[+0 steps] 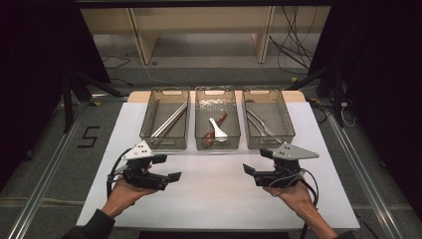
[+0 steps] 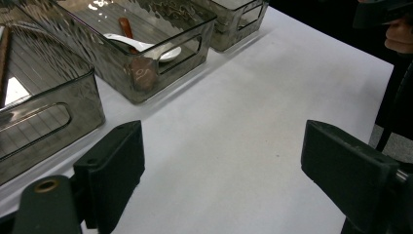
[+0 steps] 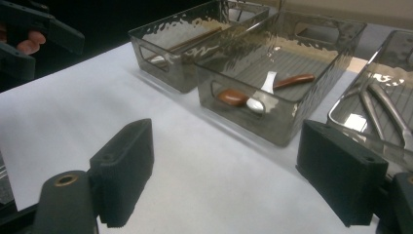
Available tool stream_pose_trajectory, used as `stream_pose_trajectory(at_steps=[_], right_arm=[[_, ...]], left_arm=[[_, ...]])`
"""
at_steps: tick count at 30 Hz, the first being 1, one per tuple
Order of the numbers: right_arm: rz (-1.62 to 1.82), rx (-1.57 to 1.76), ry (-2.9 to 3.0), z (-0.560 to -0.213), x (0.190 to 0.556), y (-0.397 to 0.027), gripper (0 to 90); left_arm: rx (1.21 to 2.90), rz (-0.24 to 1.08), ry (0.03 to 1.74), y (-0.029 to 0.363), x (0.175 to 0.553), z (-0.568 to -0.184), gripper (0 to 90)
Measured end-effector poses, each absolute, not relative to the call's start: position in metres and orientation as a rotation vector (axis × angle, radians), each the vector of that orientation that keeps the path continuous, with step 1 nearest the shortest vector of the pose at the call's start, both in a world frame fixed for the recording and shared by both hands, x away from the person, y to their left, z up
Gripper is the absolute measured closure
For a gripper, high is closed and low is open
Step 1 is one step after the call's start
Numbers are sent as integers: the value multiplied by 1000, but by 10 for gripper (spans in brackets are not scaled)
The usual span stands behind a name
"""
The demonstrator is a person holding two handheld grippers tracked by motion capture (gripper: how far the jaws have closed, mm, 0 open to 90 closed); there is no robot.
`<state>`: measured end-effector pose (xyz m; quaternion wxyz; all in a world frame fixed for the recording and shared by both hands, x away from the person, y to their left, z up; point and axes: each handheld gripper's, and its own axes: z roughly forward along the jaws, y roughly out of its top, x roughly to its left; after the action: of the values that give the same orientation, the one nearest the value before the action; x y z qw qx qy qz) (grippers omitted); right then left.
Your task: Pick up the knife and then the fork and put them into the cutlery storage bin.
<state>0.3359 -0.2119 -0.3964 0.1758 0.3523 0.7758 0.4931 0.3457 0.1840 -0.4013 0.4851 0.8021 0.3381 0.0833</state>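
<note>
Three smoky clear bins stand in a row at the back of the white table. The left bin holds long thin sticks. In the middle bin lie a white spoon and a brown spoon, also seen as the white spoon and brown spoon. Metal utensils rest in the right bin. My left gripper hovers open in front of the left bin, nothing between its jaws. My right gripper is open and empty before the right bin.
Bare white tabletop lies between the two grippers and the table's front edge. Behind the table are wooden shelf legs and loose cables on the floor. A taped "5" marks the floor at left. Dark stands flank both sides.
</note>
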Motion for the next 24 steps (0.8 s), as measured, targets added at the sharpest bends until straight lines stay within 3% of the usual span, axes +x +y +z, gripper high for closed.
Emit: stream_pose_trajectory(at_steps=[24], right_arm=[[1348,1051,2173,-407,320,-226,199]], left_arm=[[1922,188,820,184,342,-401,155]])
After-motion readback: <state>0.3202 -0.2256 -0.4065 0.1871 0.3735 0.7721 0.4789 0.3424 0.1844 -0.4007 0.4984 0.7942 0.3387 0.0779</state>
